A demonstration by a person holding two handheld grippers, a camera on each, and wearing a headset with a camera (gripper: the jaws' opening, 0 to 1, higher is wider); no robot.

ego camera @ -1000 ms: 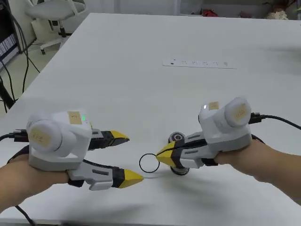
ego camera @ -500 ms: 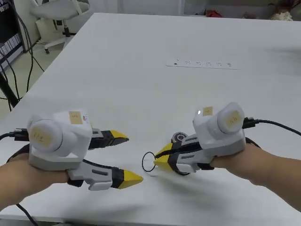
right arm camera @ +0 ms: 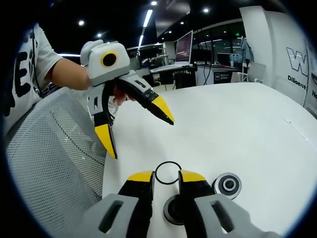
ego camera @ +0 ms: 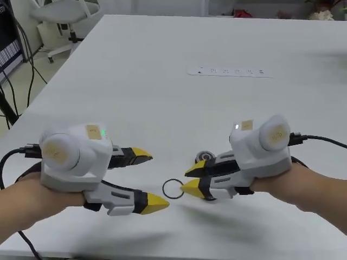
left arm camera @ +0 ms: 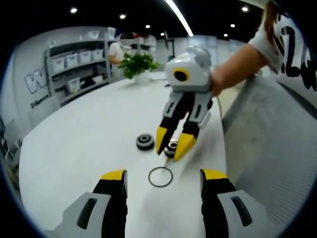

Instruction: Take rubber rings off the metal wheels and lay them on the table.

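Observation:
A thin black rubber ring (ego camera: 172, 188) lies flat on the white table (ego camera: 162, 97), free of both grippers. In the right gripper view the ring (right arm camera: 168, 172) sits just past my right gripper (right arm camera: 167, 177), whose jaws stand a little apart over a metal wheel (right arm camera: 174, 209). A second wheel (right arm camera: 228, 185) lies beside it and also shows in the head view (ego camera: 205, 157). My right gripper (ego camera: 188, 180) points left at the ring. My left gripper (ego camera: 149, 180) is wide open and empty, facing the ring (left arm camera: 161, 177) and both wheels (left arm camera: 145, 142) (left arm camera: 171, 148).
A white power strip (ego camera: 229, 71) lies farther back on the table. An office chair (ego camera: 65, 11) and cables stand off the far left corner. The table's near edge runs just behind both hands.
The right gripper's jaws have parted and let go of the ring, which was tilted at its tips and now lies flat. The left gripper has shifted slightly right.

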